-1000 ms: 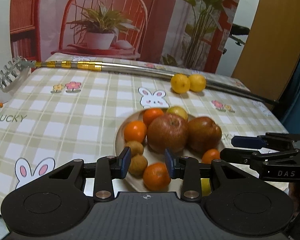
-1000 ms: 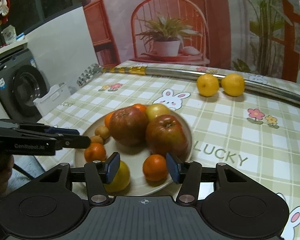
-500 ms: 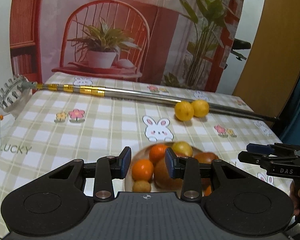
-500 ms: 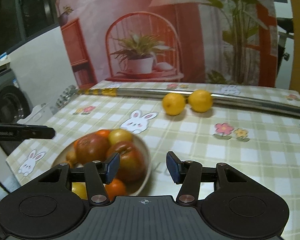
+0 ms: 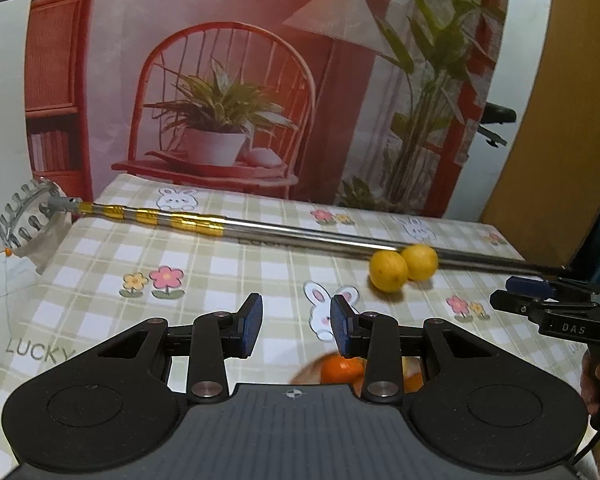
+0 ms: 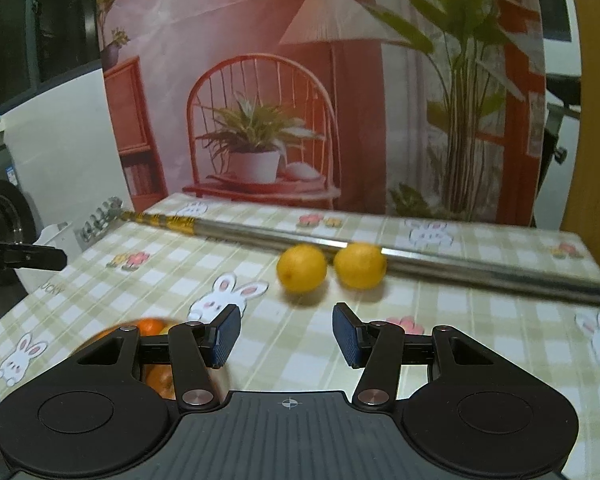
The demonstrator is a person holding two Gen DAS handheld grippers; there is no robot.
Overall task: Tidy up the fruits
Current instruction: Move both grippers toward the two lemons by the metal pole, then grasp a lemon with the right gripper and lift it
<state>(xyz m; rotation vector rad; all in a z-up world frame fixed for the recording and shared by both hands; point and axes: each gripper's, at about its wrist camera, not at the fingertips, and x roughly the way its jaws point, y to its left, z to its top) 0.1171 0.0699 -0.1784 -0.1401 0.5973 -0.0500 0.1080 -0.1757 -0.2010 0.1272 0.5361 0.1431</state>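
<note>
In the left wrist view the left gripper (image 5: 296, 330) hangs released, jaws apart and empty, over a checked tablecloth (image 5: 228, 268) printed with rabbits and flowers; two lemons (image 5: 403, 267) sit touching at two o'clock against a long metal pole (image 5: 300, 234), an orange (image 5: 342, 368) peeks out at five o'clock, and a printed backdrop (image 5: 236, 92) of a red chair fills twelve o'clock. In the right wrist view the right gripper (image 6: 286, 338) is likewise spread wide and empty, the lemons lying just apart at twelve o'clock, a plate (image 6: 100, 338) of fruit at nine o'clock.
</note>
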